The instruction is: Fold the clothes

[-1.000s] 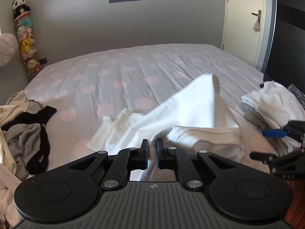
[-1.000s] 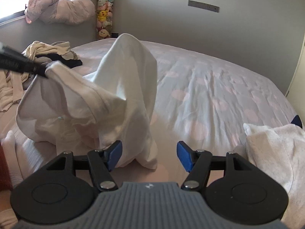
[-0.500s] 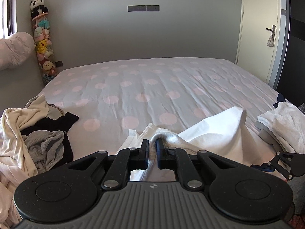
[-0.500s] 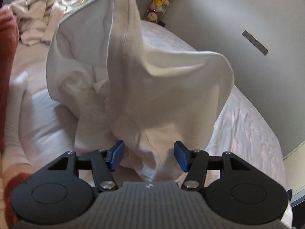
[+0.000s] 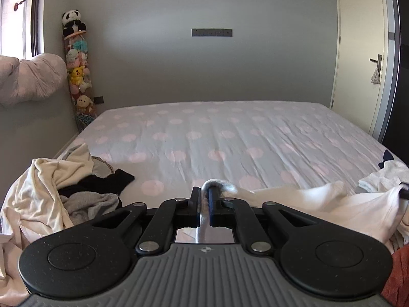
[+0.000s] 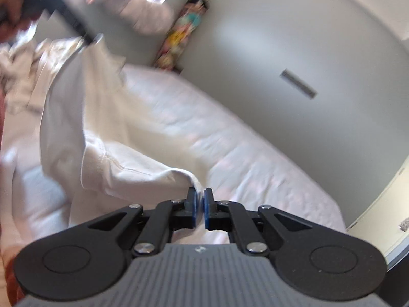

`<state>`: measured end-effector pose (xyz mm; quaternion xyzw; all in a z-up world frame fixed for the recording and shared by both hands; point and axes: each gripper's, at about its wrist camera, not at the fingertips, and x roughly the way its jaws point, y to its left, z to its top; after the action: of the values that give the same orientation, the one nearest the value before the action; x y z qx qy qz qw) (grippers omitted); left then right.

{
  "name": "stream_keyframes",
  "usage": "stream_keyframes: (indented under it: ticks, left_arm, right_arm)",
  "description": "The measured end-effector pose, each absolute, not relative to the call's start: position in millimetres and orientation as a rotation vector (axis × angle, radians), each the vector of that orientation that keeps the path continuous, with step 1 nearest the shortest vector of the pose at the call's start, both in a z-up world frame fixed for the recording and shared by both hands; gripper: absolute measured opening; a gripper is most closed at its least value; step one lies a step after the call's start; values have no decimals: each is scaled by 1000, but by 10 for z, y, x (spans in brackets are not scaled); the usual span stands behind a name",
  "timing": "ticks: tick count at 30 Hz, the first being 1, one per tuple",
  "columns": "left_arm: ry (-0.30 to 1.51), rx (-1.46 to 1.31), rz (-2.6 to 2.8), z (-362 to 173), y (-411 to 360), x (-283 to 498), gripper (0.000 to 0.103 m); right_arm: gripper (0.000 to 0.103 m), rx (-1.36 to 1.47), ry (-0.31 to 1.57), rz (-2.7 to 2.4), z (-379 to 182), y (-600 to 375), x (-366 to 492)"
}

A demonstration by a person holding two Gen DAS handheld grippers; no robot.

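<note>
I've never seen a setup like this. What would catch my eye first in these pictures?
A white garment hangs stretched between two black tools above a bed with a pink-dotted sheet: the left tool pinches one edge, the right tool another. A heap of unfolded clothes lies at the bed's left, and a panda-topped column of plush toys fills the corner.

1. My left gripper (image 5: 203,199) points level and forward, its jaws clamped tight on a fold of the white garment (image 5: 319,204).
2. My right gripper (image 6: 199,206) is rolled sideways, blue pads (image 6: 206,209) nearly together, pinching the garment's edge.
</note>
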<state>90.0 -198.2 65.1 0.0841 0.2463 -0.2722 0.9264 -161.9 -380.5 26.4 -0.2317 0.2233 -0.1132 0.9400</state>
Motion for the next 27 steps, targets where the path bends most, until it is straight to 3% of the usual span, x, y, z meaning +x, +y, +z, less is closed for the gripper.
stream_keyframes:
  ticks: [17,21,27]
  left_arm:
    - [-39,144,-592,2798,-1741,243,3]
    - [-45,175,-606,2765,-1800,180,2]
    - [270,255,-682,1915,-1931,564,2]
  right_arm:
    - [5,-512,-143,-491,2397,-3785,-2083]
    - [5,-502,-138,-497,2424,-3808,-2108]
    - [5,-382,159,-397,1724,-4052,-1795]
